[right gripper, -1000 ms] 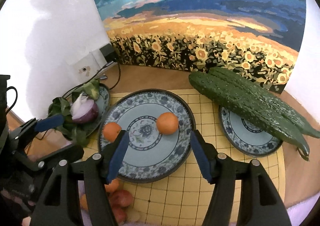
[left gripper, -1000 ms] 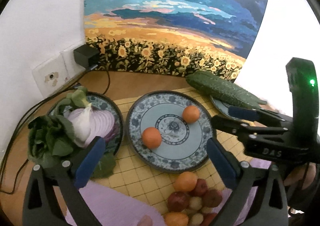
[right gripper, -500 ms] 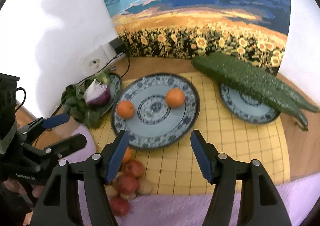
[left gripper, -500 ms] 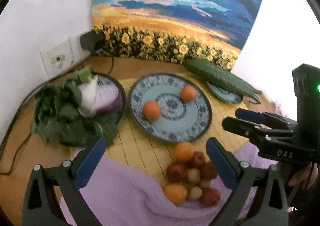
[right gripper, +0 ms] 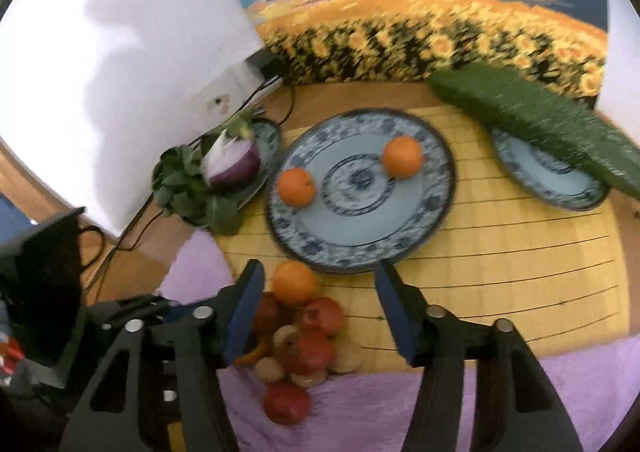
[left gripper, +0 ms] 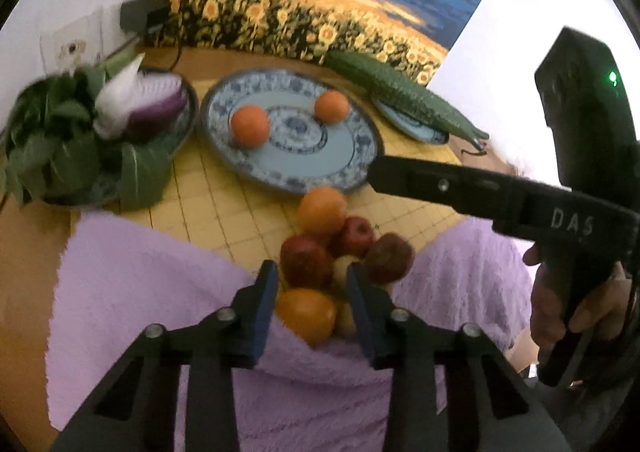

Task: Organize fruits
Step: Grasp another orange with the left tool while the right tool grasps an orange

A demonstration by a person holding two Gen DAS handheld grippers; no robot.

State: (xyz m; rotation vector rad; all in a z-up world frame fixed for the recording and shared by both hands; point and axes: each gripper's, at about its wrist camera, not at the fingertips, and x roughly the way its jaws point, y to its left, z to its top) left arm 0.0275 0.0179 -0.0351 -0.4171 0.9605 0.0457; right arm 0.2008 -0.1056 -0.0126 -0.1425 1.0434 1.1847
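A pile of fruit [left gripper: 340,248] lies at the near edge of the yellow mat: oranges, red apples and small pale fruits. My left gripper [left gripper: 312,284] is low over the pile, its fingers narrowed on either side of the nearest orange [left gripper: 306,314]; the fingers look apart from it. A big blue patterned plate [left gripper: 344,172] holds two oranges [left gripper: 250,126]. My right gripper [right gripper: 320,284] is open and empty, above the mat between the pile [right gripper: 304,336] and the big plate [right gripper: 420,228]. It also crosses the left wrist view [left gripper: 460,188].
A plate with purple onion and greens [left gripper: 80,140] stands left. A smaller plate [right gripper: 560,188] with two cucumbers [right gripper: 540,120] stands right. A purple cloth [left gripper: 160,312] covers the near table. A sunflower painting, socket and cable are at the back wall.
Both grippers have pulled back toward me and dropped lower. My left gripper has narrowed around the nearest orange in the pile. My right gripper stays open.
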